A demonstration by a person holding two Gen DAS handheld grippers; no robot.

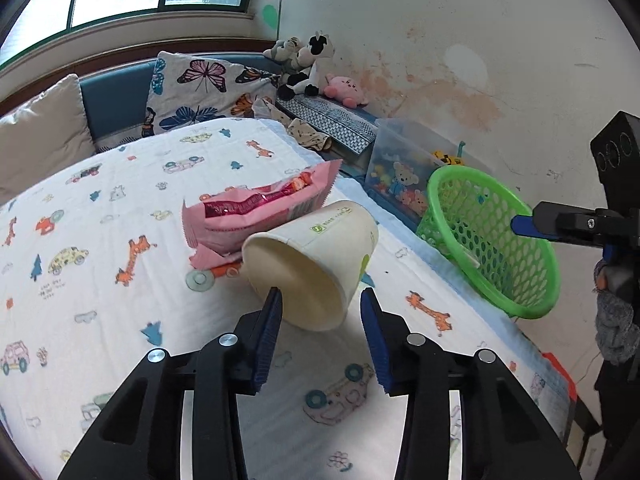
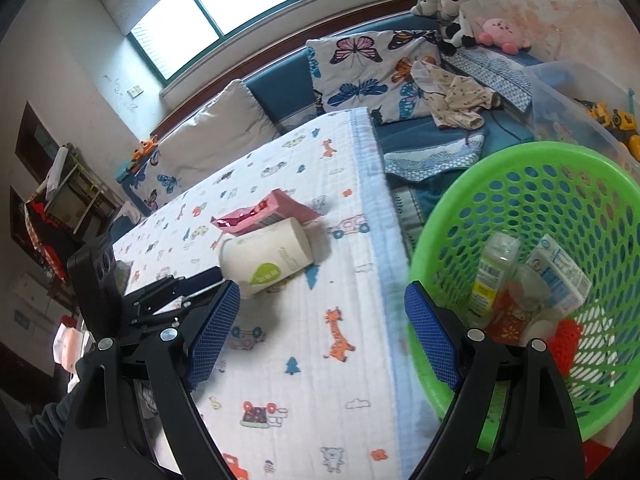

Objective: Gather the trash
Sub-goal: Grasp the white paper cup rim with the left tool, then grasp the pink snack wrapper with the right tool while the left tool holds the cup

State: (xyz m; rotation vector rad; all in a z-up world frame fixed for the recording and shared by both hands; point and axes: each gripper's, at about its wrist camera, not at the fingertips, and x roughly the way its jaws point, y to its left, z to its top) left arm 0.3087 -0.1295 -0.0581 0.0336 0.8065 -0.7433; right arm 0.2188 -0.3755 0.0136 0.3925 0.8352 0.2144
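Observation:
A white paper cup (image 1: 312,260) lies on its side on the printed bed cover, mouth toward me, leaning on a pink snack wrapper (image 1: 256,208). My left gripper (image 1: 320,300) is open, its fingers on either side of the cup's lower rim, not closed on it. Cup (image 2: 268,260) and wrapper (image 2: 260,216) also show in the right wrist view. My right gripper (image 2: 322,304) is open; its right finger (image 2: 430,340) lies against the rim of a green basket (image 2: 560,160) holding several bits of packaging. The basket (image 1: 492,240) is tilted at the bed's right edge.
A clear plastic box of toys (image 1: 400,168) stands behind the basket. Pillows (image 1: 200,88) and plush toys (image 1: 308,64) line the back by the wall. A crumpled cloth (image 2: 456,100) lies on the blue bench beside the bed.

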